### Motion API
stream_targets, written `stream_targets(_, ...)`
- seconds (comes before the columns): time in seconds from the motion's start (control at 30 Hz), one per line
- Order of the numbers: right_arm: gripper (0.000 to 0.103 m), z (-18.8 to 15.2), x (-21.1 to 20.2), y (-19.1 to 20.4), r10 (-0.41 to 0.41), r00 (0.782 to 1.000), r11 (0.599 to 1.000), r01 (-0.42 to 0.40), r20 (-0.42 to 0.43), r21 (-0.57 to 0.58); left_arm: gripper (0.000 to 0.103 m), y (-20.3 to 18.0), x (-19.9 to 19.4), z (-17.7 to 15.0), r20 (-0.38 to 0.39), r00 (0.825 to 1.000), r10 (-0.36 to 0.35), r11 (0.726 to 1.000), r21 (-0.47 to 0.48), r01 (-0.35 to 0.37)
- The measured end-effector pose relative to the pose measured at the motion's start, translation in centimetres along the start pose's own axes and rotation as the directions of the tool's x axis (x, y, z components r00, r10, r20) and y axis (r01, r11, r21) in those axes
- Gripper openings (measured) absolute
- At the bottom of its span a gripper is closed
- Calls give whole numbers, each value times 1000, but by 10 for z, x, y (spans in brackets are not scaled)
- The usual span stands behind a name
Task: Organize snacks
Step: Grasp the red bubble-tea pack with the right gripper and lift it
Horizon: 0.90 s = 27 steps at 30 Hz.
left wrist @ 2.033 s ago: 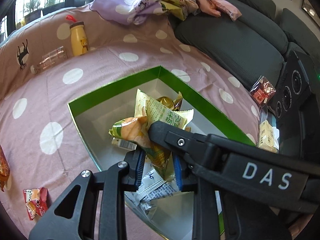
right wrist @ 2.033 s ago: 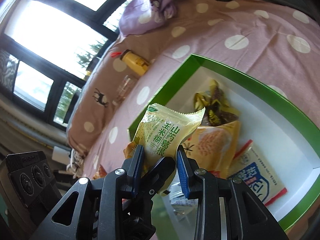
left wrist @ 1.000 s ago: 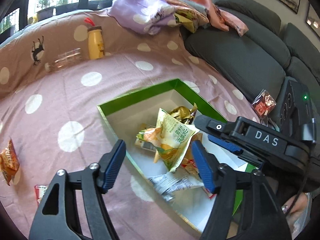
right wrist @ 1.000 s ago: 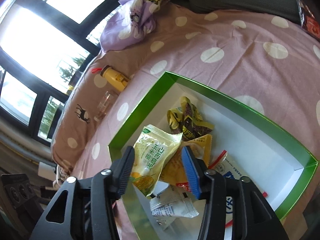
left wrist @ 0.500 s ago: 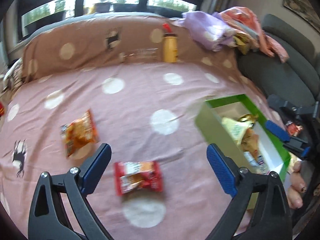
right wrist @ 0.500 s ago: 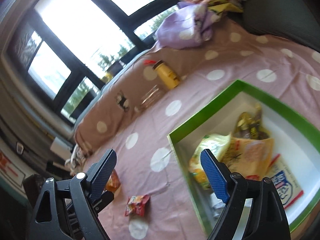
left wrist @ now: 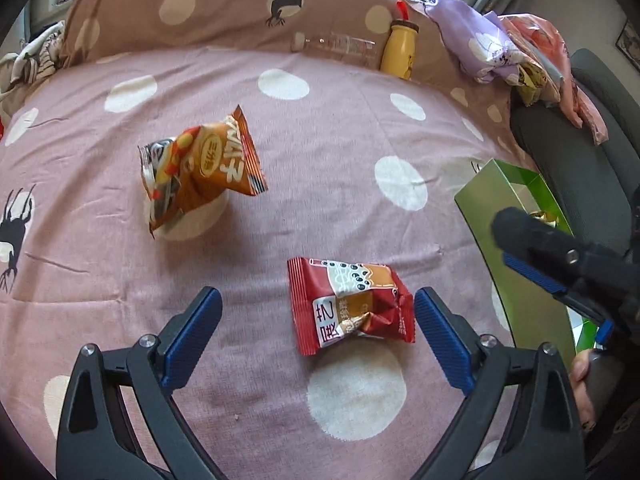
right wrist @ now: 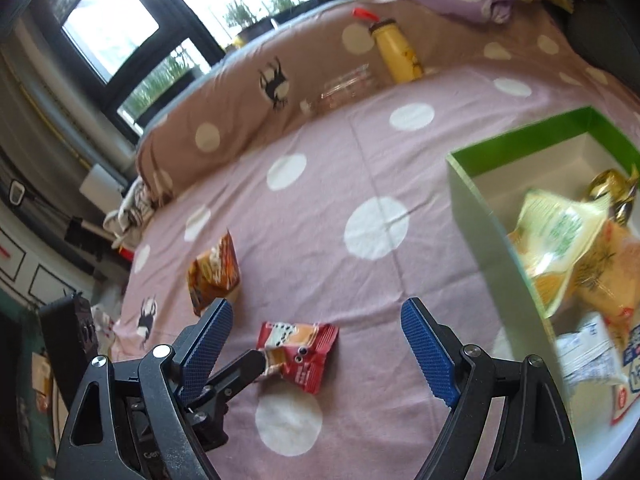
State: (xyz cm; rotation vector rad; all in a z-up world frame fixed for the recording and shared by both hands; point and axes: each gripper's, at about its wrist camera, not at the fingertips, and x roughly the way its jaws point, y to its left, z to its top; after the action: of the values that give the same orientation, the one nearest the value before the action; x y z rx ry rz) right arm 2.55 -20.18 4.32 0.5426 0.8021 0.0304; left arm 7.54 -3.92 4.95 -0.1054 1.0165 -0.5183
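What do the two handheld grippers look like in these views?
Both the left gripper and the right gripper have black plastic frames with triangular cut-outs and silver screws at the pivots. Each finger carries a blue ribbed pad. No cables or sleeves show, and no lettering can be read in these views.

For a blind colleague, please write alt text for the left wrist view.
The open left gripper hovers over a red snack packet on a pink polka-dot cloth. An orange packet lies beyond, a green box right.

Left tongs (left wrist: pixel 316 336) tilted downward, jaws spread wide, empty, right tongs (right wrist: pixel 316 344) likewise
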Motion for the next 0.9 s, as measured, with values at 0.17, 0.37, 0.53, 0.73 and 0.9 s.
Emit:
stream_targets(0.17,86,-9,23,3,33,995,999,-31,-95,19,96,2,4,-3,-23,999,-42,999,-10,42)
stream_targets(0.37,86,-14,41,0,68,984,996,-58,-166,64,92,0,16,-7,-71,994,-86,996,-11,86)
stream_targets(0.53,86,-17,54,-3,97,971,992,-76,-217,103,80,0,23,-8,-85,991,-104,995,-10,103)
stream_targets(0.73,80,-19,62,3,129,964,990,-112,-230,87,65,-4,25,-9,-76,990,-115,993,19,117)
stream_targets(0.9,63,-20,63,11,56,973,998,-53,-224,20,52,-13,23,-11,-63,993,-97,992,74,101)
